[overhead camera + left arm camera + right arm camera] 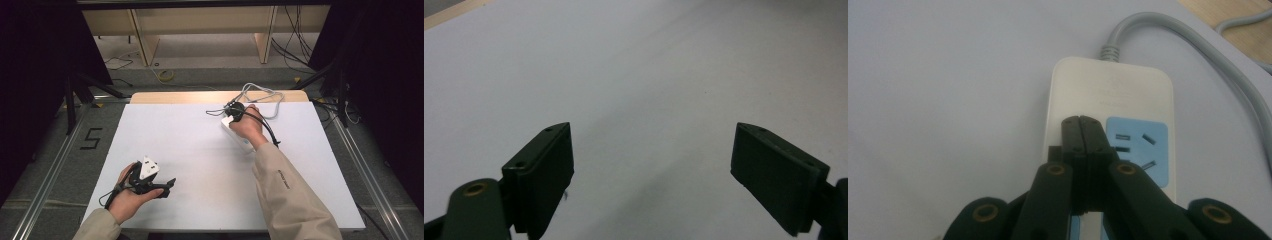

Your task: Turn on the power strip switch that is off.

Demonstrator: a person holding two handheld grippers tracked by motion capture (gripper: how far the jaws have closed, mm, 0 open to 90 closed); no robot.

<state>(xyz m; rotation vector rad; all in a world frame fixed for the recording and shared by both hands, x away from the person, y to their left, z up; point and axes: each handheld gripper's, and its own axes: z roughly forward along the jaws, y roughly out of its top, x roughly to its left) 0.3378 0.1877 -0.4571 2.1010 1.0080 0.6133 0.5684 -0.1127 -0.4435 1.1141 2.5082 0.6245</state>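
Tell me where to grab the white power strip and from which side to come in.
Grip the power strip across its narrow width, on the plain white end near the cable, coming straight down from above. It lies flat on the table, so its long parallel edges suit two fingers. The right gripper, jaws shut, would likely need opening first.

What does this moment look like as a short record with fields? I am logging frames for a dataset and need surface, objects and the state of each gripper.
surface: white table top, wooden edge at the far side
object: white power strip with blue socket panels, lying flat on the table
cord: grey cable leaving the strip's far end, looped near the table's far edge
left gripper: jaws wide apart, nothing between them, above bare table
right gripper: jaws pressed together, tips over the power strip
contact with strip: cannot tell
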